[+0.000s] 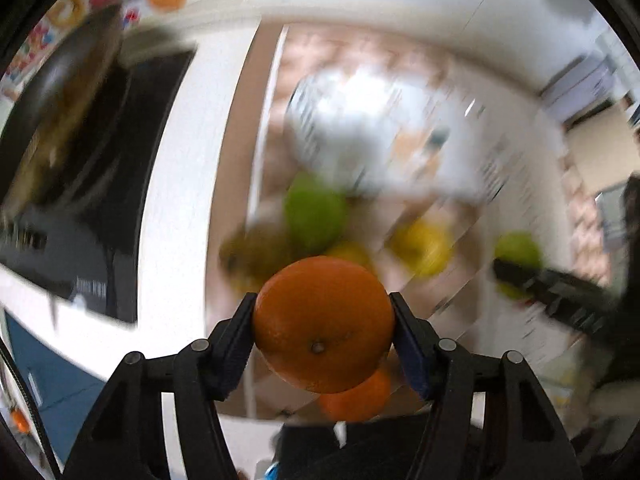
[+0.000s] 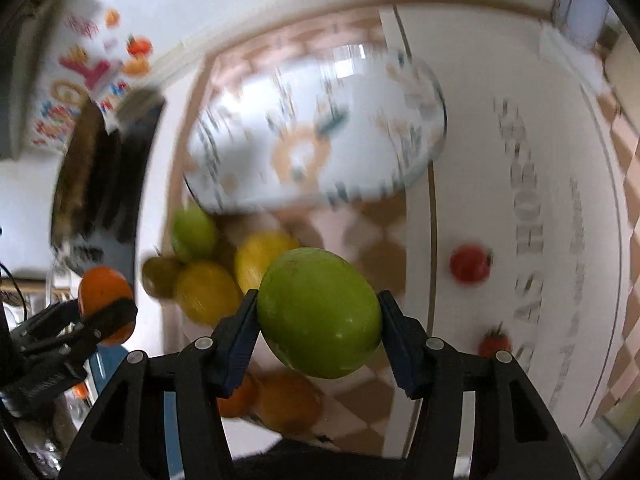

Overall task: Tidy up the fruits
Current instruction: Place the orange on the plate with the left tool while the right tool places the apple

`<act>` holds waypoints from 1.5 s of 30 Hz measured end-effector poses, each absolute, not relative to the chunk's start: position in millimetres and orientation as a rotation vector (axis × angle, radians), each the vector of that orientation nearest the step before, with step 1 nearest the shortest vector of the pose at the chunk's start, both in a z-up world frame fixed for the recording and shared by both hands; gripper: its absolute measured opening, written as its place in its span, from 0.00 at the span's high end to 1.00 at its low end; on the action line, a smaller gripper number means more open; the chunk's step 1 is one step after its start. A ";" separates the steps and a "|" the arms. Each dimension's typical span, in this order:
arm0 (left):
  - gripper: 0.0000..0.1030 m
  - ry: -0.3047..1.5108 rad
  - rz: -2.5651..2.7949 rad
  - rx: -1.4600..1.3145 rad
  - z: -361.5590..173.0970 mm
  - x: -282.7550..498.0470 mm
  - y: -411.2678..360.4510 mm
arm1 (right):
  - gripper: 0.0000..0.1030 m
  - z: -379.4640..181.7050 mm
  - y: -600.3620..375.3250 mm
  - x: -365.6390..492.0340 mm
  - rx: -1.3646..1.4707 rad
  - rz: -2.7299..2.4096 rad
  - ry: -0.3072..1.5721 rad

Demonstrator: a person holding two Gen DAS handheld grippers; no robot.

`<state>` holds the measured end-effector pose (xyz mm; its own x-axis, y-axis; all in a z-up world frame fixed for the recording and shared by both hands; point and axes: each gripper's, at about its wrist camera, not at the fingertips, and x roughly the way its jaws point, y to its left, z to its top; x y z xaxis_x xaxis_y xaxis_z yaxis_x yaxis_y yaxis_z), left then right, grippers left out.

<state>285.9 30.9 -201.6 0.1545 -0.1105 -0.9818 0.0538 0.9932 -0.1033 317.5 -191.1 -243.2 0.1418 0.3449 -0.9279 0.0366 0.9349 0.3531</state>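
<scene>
My left gripper (image 1: pixel 323 322) is shut on an orange (image 1: pixel 323 324), held above the checked mat; the same orange (image 2: pixel 103 292) and left gripper (image 2: pixel 105 318) show at the left of the right wrist view. My right gripper (image 2: pixel 318 314) is shut on a green apple (image 2: pixel 319 312), also lifted; that apple (image 1: pixel 518 250) and gripper (image 1: pixel 516 276) appear blurred at the right of the left wrist view. Below lie a green apple (image 2: pixel 193 233), two lemons (image 2: pixel 262 254) (image 2: pixel 208 292), a kiwi (image 2: pixel 160 276) and more oranges (image 2: pixel 288 404). A patterned white bowl (image 2: pixel 316 132) stands behind them.
Two small red tomatoes (image 2: pixel 470 264) (image 2: pixel 494 344) lie on the white printed cloth (image 2: pixel 520 200) to the right. A dark pan (image 1: pixel 68 120) sits on a black hob (image 1: pixel 120 220) at the left. A colourful printed panel (image 2: pixel 76 84) is at the far left.
</scene>
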 end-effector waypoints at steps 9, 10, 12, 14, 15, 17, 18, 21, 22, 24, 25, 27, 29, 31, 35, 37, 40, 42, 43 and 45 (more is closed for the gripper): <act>0.41 1.409 -0.140 -0.098 -218.9 432.8 6.6 | 0.42 -275.5 -177.6 427.2 0.292 0.144 1.368; 0.41 1.432 -0.137 -0.110 -231.5 449.4 2.1 | 0.42 -277.7 -176.9 436.9 0.287 0.146 1.374; 0.41 1.477 -0.133 -0.142 -253.0 467.5 1.1 | 0.42 -287.2 -174.0 451.2 0.284 0.147 1.390; 0.41 1.529 -0.132 -0.180 -271.8 482.7 -1.1 | 0.42 -294.3 -171.6 461.0 0.275 0.155 1.404; 0.41 1.550 -0.131 -0.195 -279.2 487.1 -1.2 | 0.42 -298.2 -168.8 466.5 0.264 0.157 1.410; 0.41 1.578 -0.120 -0.221 -292.2 493.0 0.5 | 0.42 -305.9 -166.2 473.9 0.243 0.161 1.419; 0.41 1.584 -0.117 -0.226 -295.0 495.2 -0.1 | 0.42 -310.2 -163.1 479.2 0.231 0.165 1.424; 0.41 1.597 -0.111 -0.229 -302.9 496.1 -0.3 | 0.42 -313.5 -161.9 483.1 0.219 0.178 1.440; 0.41 1.601 -0.113 -0.227 -305.5 496.0 -1.4 | 0.42 -315.1 -163.2 482.7 0.221 0.181 1.442; 0.40 1.608 -0.113 -0.224 -307.8 493.9 -3.4 | 0.42 -316.9 -161.2 483.6 0.212 0.184 1.451; 0.40 1.615 -0.111 -0.216 -309.7 492.5 -4.7 | 0.41 -319.3 -158.5 485.9 0.215 0.185 1.456; 0.40 1.630 -0.101 -0.198 -314.5 490.5 -6.8 | 0.41 -323.6 -156.9 487.8 0.224 0.189 1.472; 0.40 1.636 -0.087 -0.188 -318.3 490.0 -8.5 | 0.41 -327.7 -154.6 489.0 0.224 0.192 1.494; 0.40 1.637 -0.084 -0.185 -323.4 494.7 -11.9 | 0.31 -325.2 -155.5 487.8 0.221 0.190 1.488; 0.20 1.622 -0.086 -0.166 -317.8 504.8 -15.8 | 0.18 -317.3 -160.6 485.5 0.217 0.166 1.482; 0.15 1.597 -0.088 -0.156 -309.9 505.3 -18.5 | 0.13 -311.8 -164.4 483.1 0.197 0.139 1.484; 0.15 1.565 -0.079 -0.135 -297.1 503.6 -19.9 | 0.10 -303.7 -172.7 476.4 0.188 0.109 1.488; 0.15 1.544 -0.070 -0.108 -289.8 497.9 -18.7 | 0.10 -295.8 -177.1 468.9 0.165 0.087 1.483; 0.15 1.526 -0.057 -0.081 -284.7 493.2 -18.4 | 0.10 -291.8 -180.1 465.8 0.153 0.079 1.480; 0.15 1.490 -0.025 -0.024 -274.1 482.6 -18.0 | 0.10 -282.0 -184.0 455.1 0.139 0.062 1.470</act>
